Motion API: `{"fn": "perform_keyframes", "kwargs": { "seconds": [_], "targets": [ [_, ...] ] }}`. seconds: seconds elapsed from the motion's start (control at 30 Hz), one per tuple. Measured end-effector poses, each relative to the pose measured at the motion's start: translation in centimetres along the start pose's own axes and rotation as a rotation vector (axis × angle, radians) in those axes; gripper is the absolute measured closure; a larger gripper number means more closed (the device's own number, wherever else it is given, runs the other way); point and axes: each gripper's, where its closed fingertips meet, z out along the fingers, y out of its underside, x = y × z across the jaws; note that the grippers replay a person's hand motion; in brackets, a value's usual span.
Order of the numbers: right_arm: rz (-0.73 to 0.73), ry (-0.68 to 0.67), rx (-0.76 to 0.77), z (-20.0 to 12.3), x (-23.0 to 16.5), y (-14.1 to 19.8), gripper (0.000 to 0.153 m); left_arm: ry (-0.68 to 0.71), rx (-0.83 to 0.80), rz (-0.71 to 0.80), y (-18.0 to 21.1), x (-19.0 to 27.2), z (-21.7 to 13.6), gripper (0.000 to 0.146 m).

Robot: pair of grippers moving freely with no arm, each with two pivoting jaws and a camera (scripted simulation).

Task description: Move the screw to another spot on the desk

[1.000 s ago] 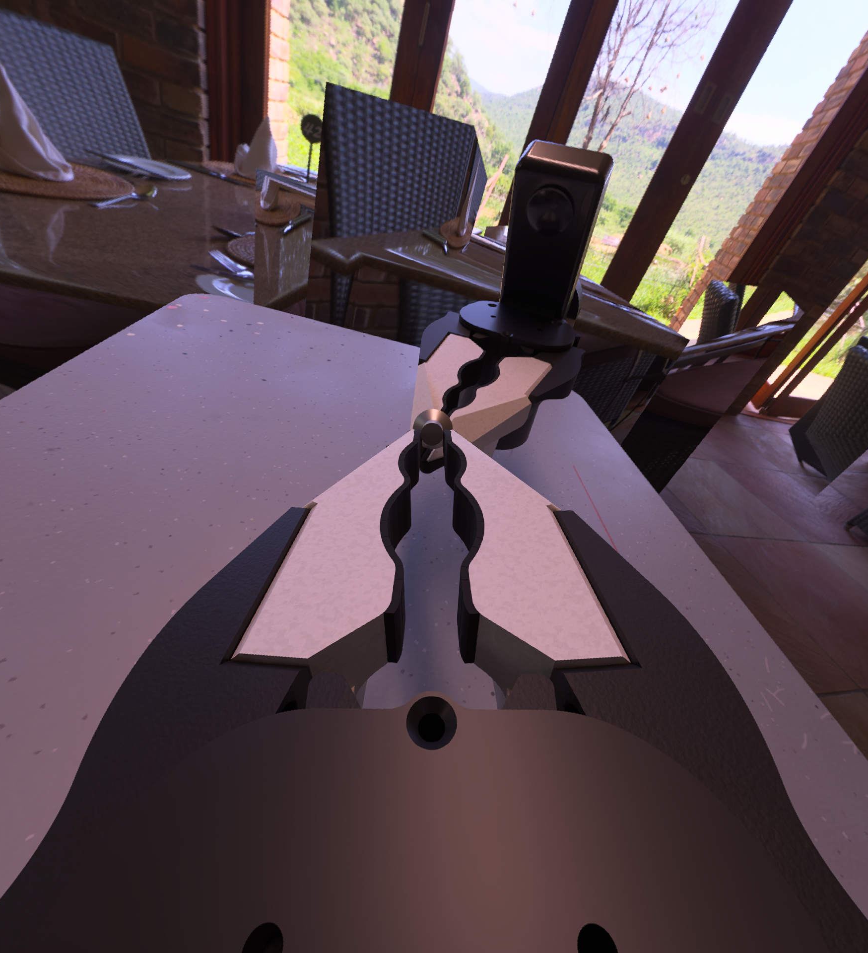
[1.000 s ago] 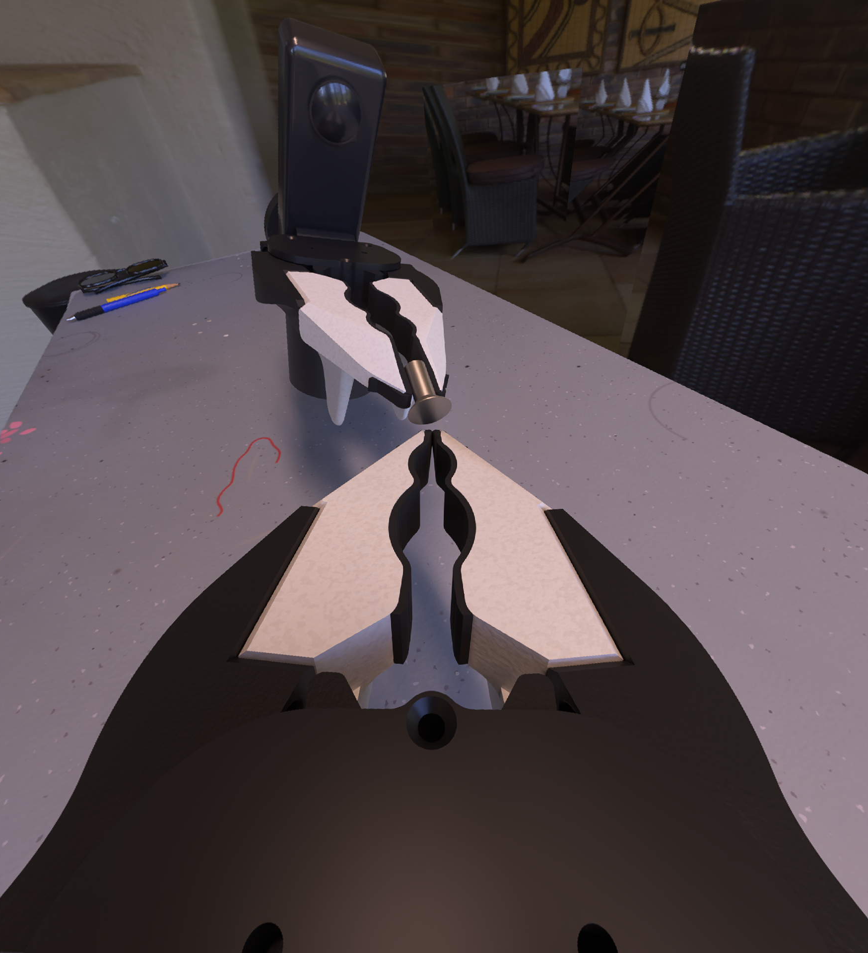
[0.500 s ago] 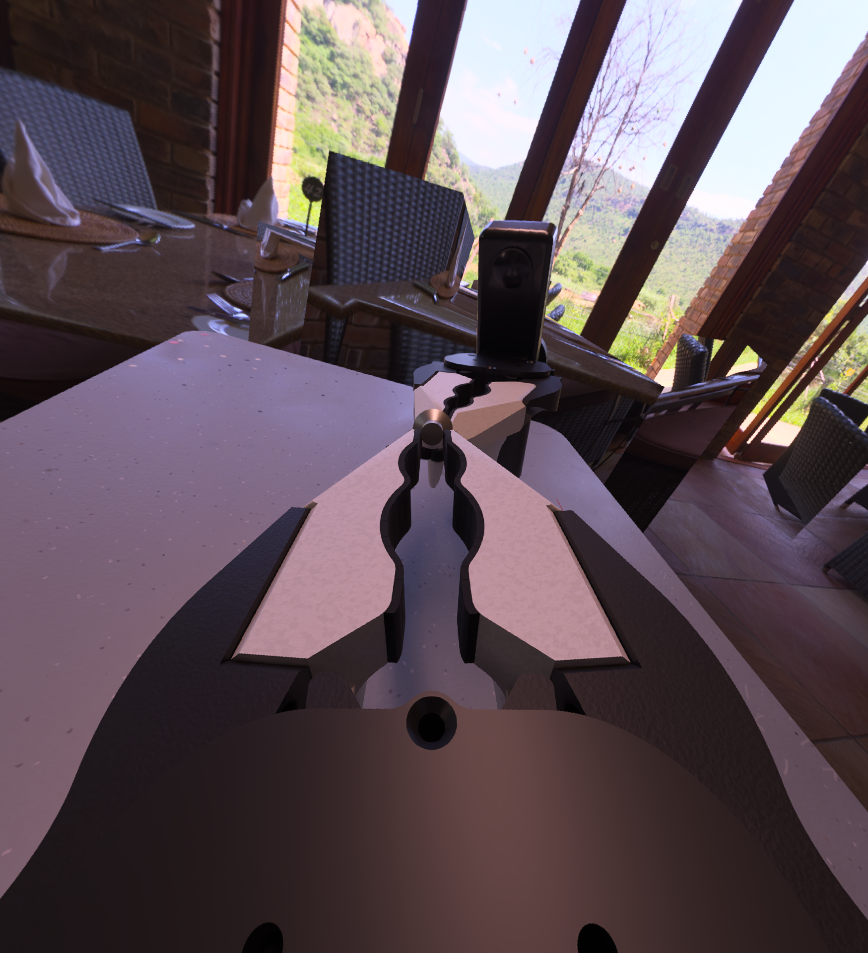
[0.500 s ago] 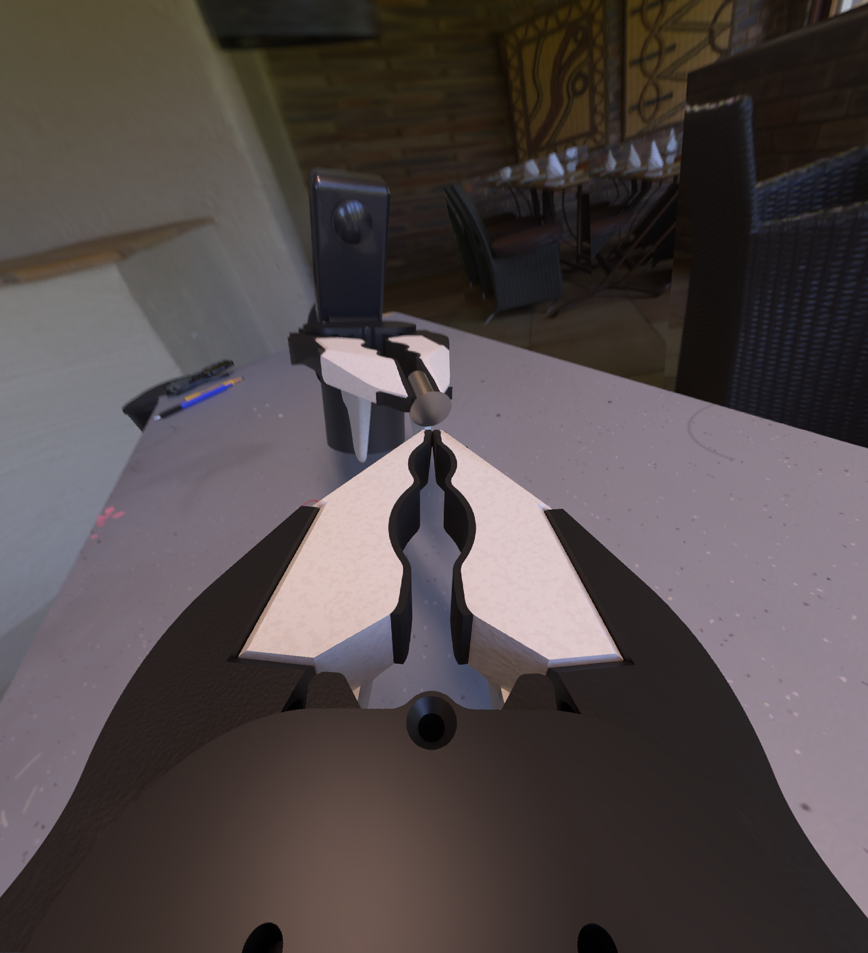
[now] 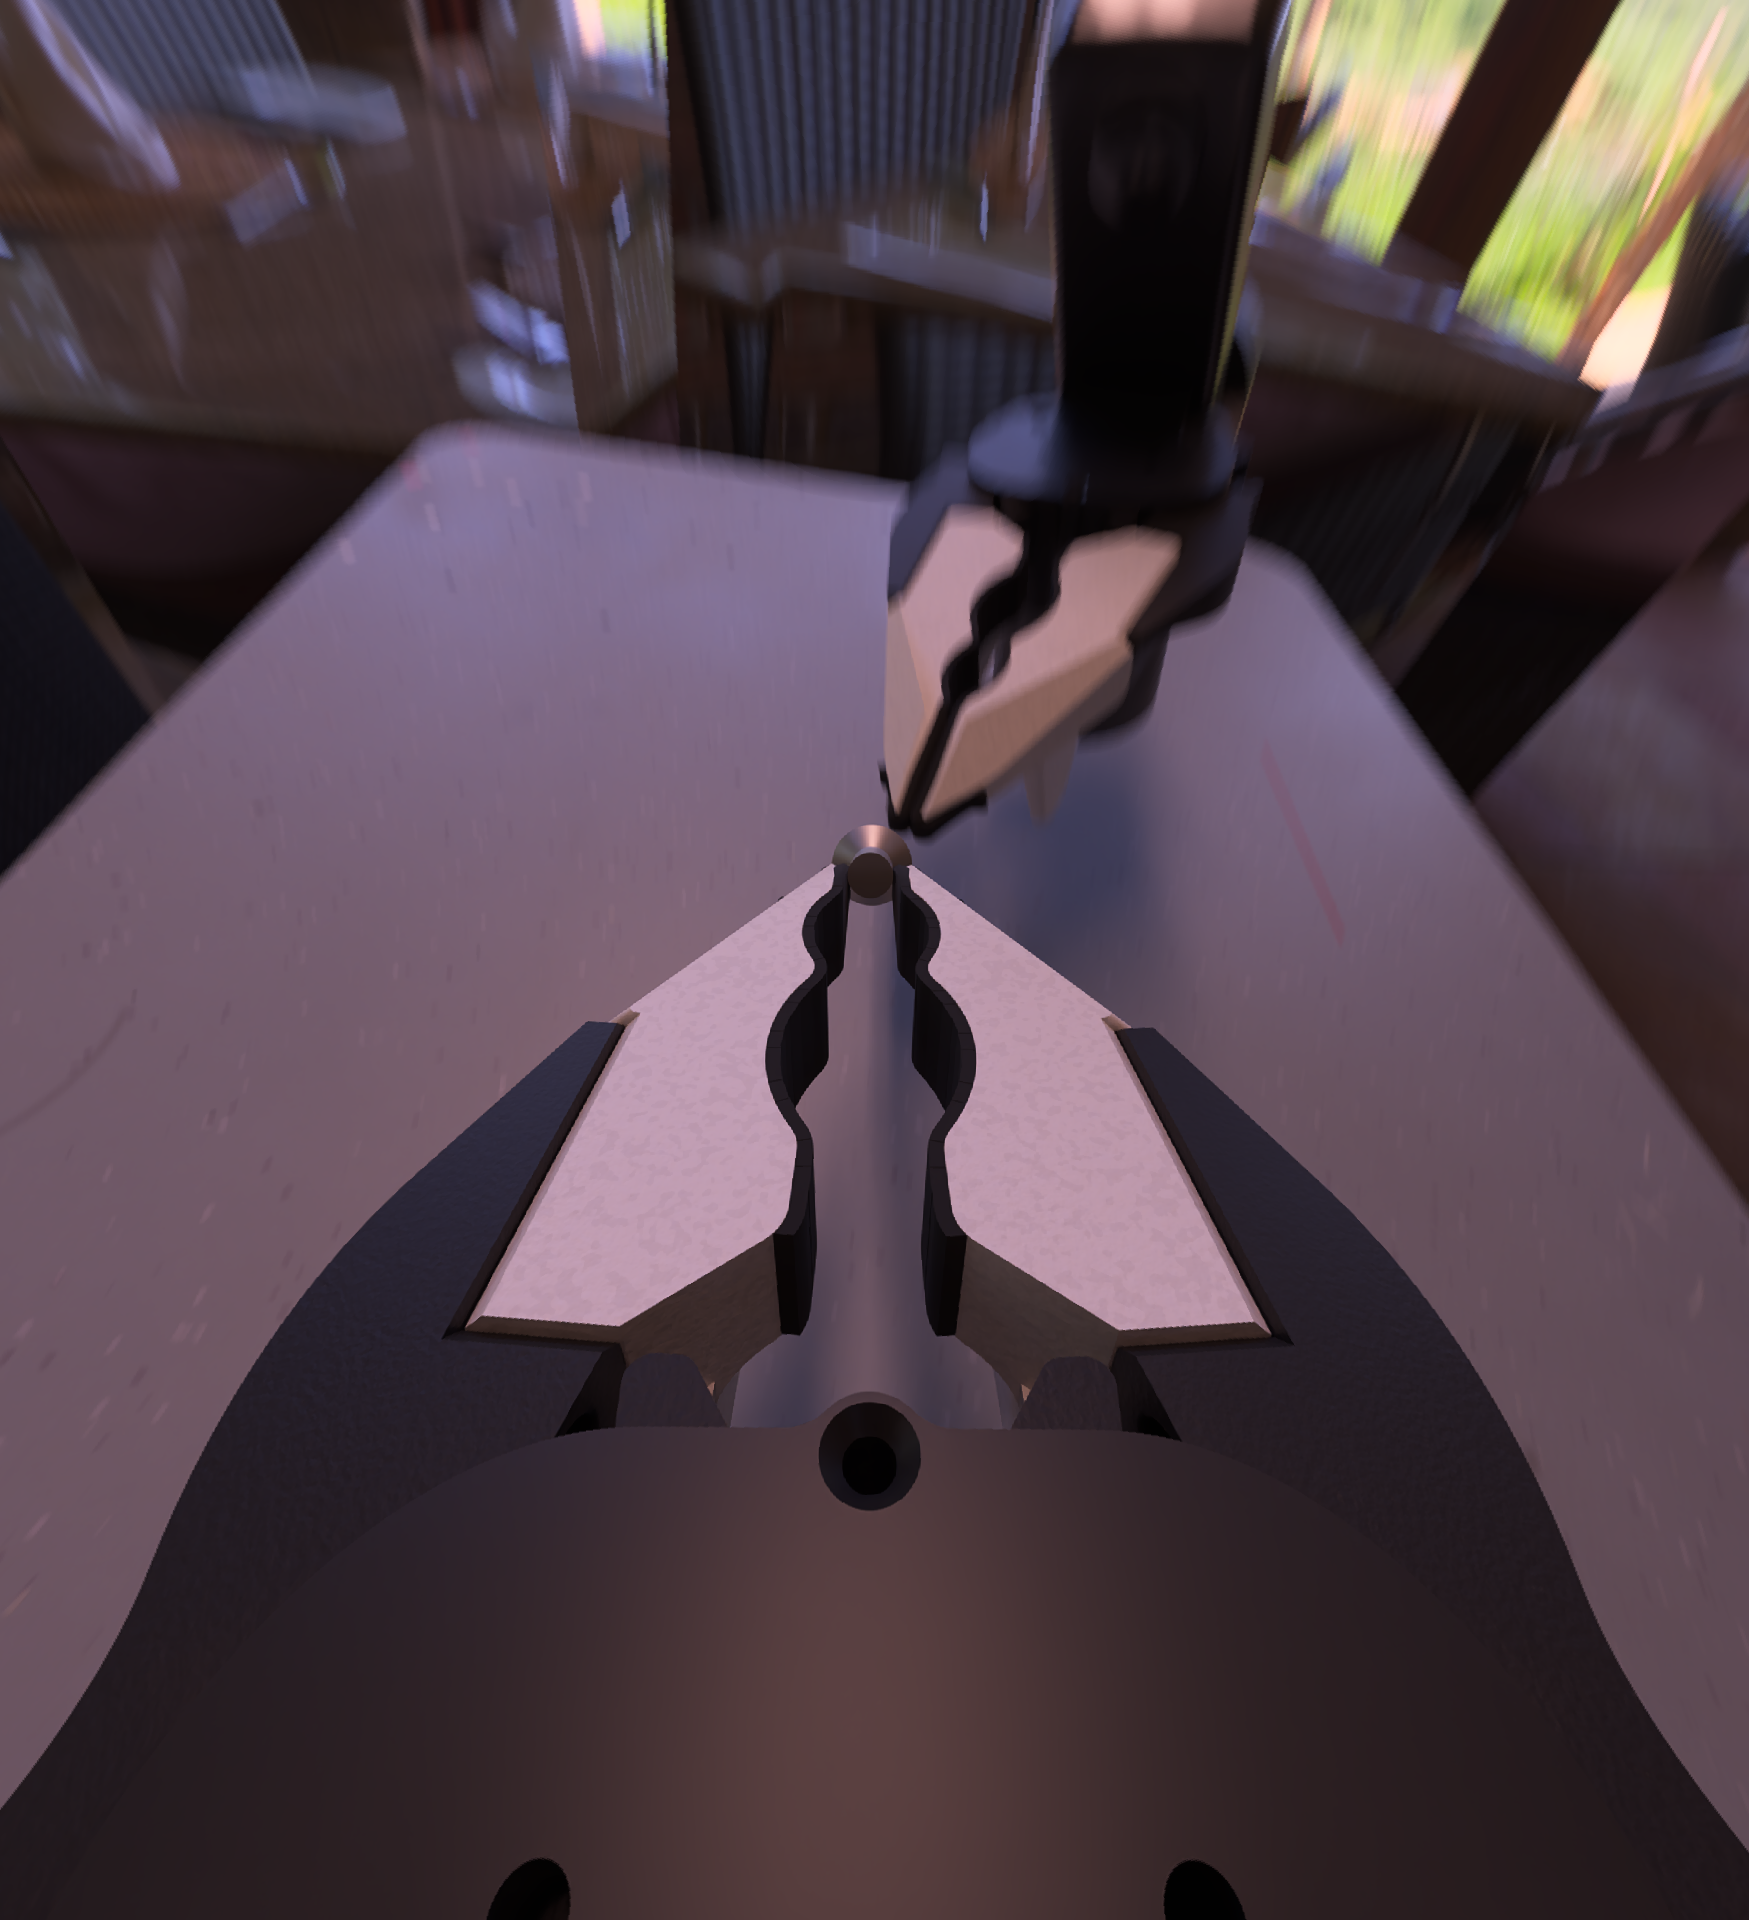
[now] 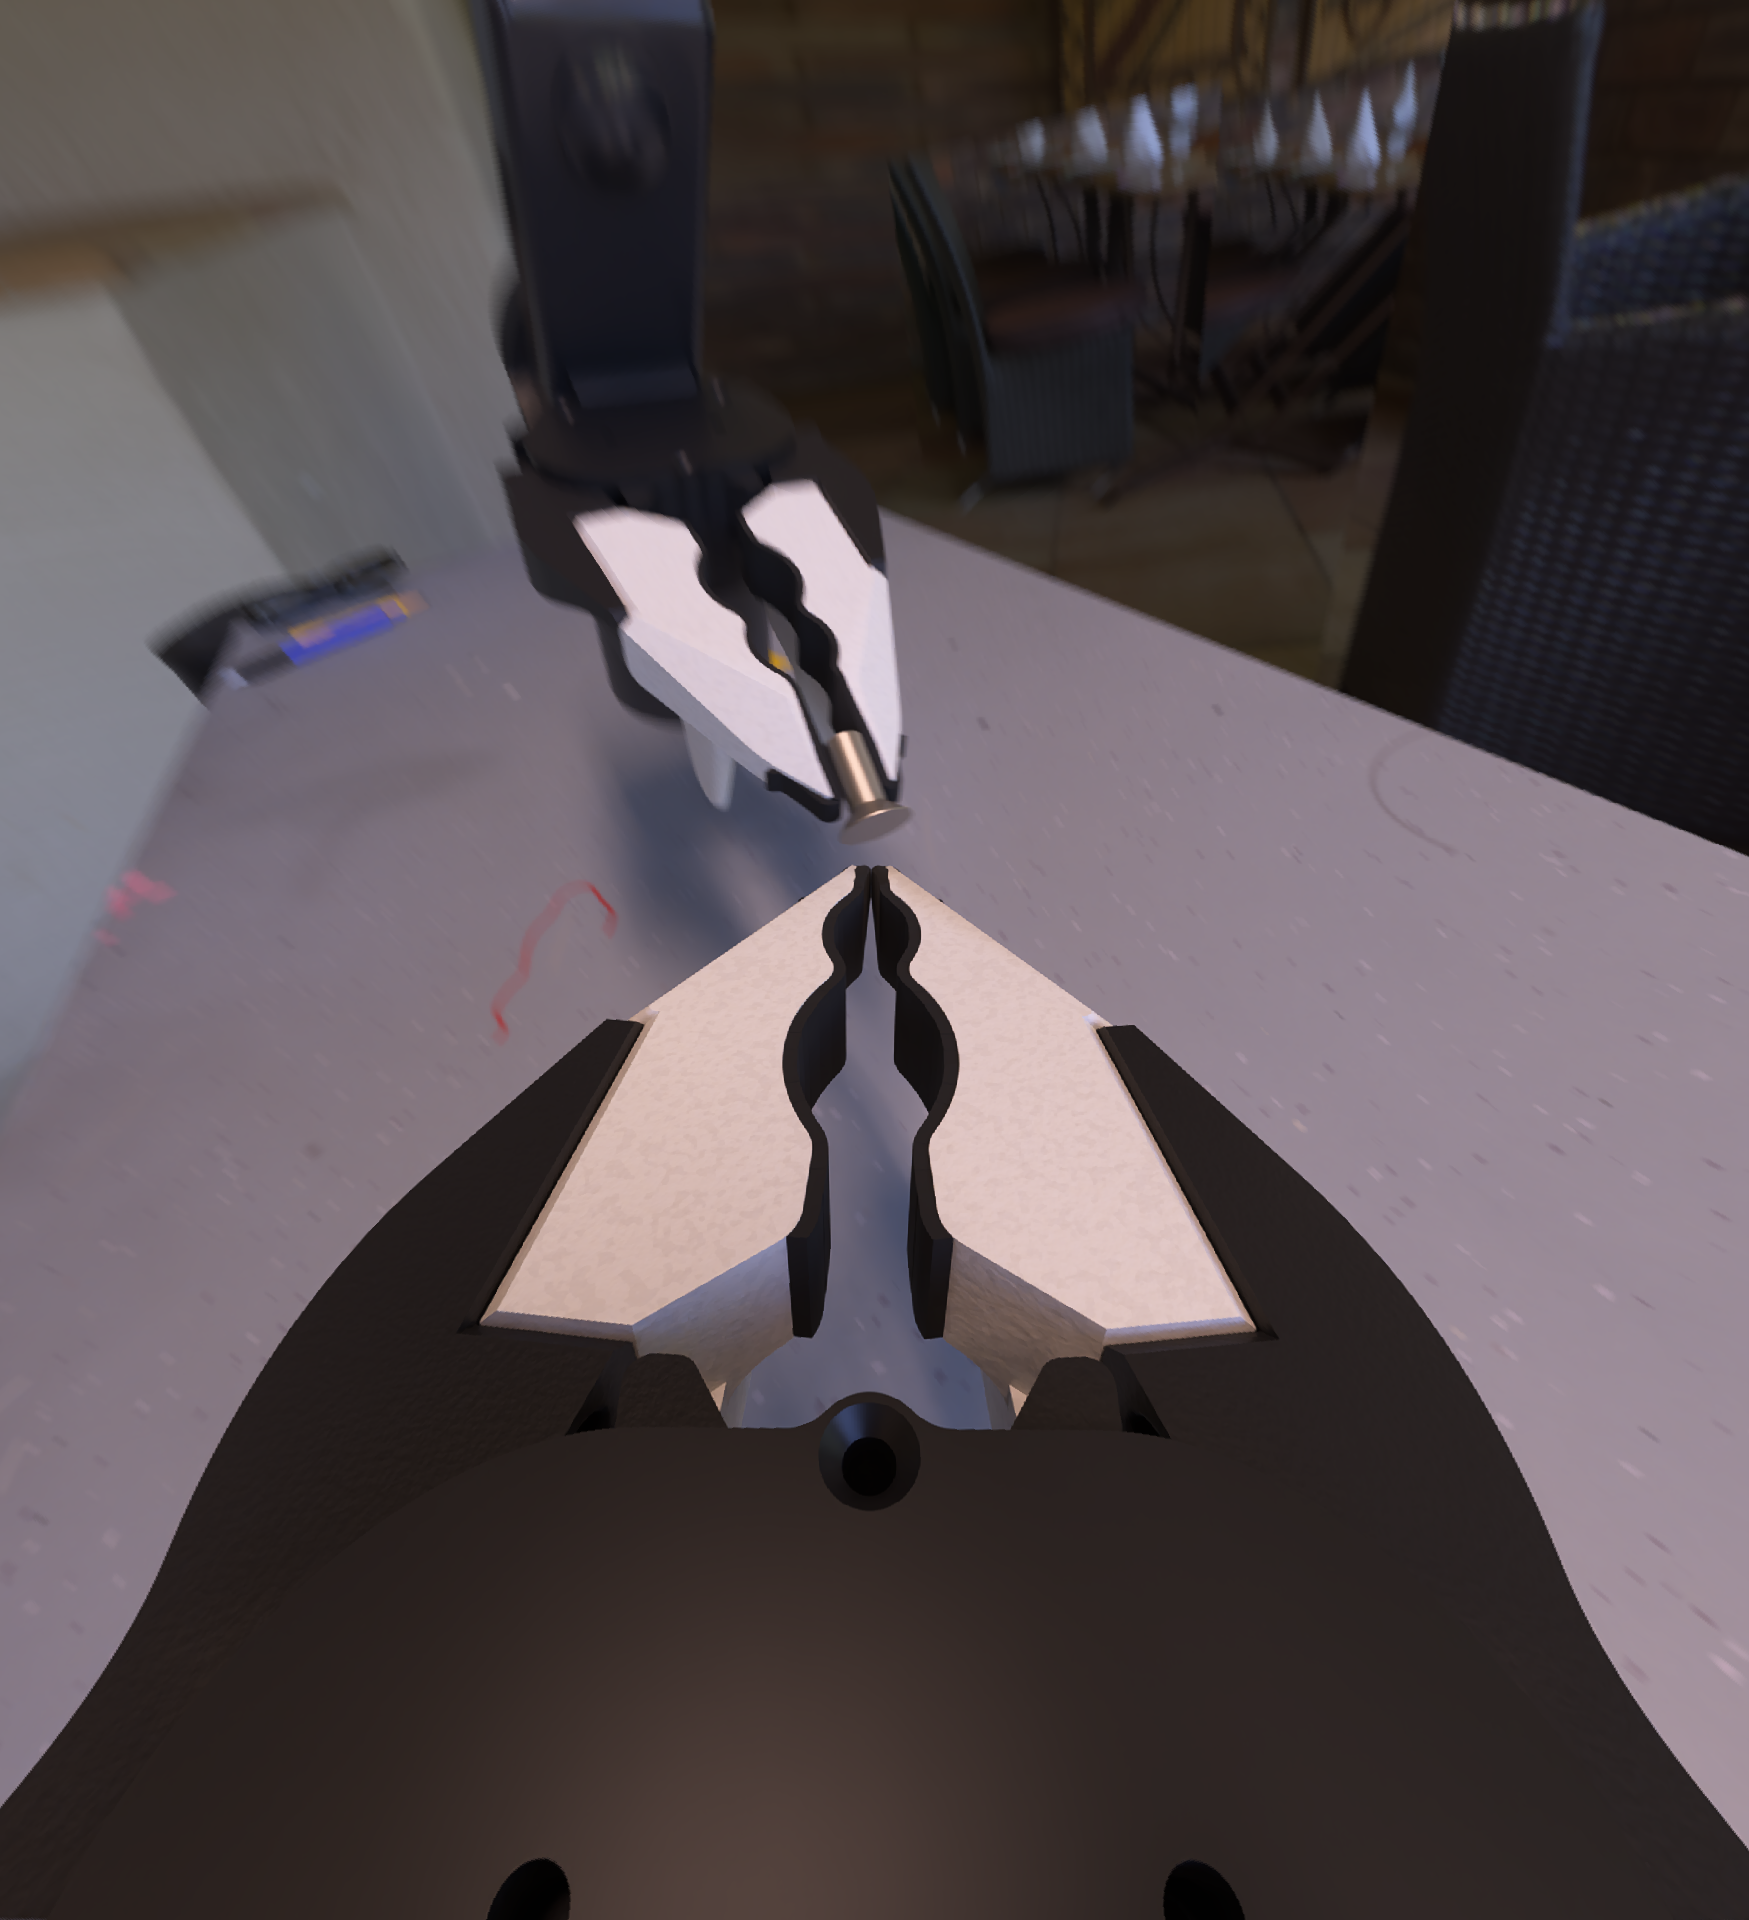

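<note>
Left gripper [image 5: 871,871]: 2 pale fingers converge to a narrow tip gap, clamped on a small metal shank, tips angled down toward the surface. Right gripper [image 6: 867,876]: fingertips pressed together, nothing between them. The 2 grippers face each other tip to tip, tips near but apart, both tilted downward.

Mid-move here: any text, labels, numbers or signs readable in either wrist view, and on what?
No readable text in either view.
Red scribble on the desk: a squiggle, not letters.
Blue and black items at the desk's far corner: too blurred to read.
The screw in the left tongs: no marking visible.
</note>
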Motion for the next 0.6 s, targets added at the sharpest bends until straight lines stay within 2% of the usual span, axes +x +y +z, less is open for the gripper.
{"fn": "perform_keyframes", "kwargs": {
  "seconds": [0.13, 0.27, 0.4, 0.6],
  "targets": [
    [-0.094, 0.086, -0.155, -0.1, 1.2, 2.2, 0.151, 0.002, -0.365, 0.017, 4.5, -0.5, -1.1, 0.138],
    [-0.112, 0.082, -0.2, 0.1, 1.1, 3.0, 0.15, -0.048, -0.581, 0.082, 7.9, -1.3, -2.5, 0.138],
    [-0.118, 0.077, -0.222, 0.3, 1.1, 3.5, 0.15, -0.054, -0.672, 0.116, 9.5, -1.3, -3.2, 0.138],
    [-0.113, 0.071, -0.231, 0.4, 1.0, 3.7, 0.15, -0.05, -0.686, 0.109, 10.0, -1.3, -3.3, 0.138]
  ]
}}
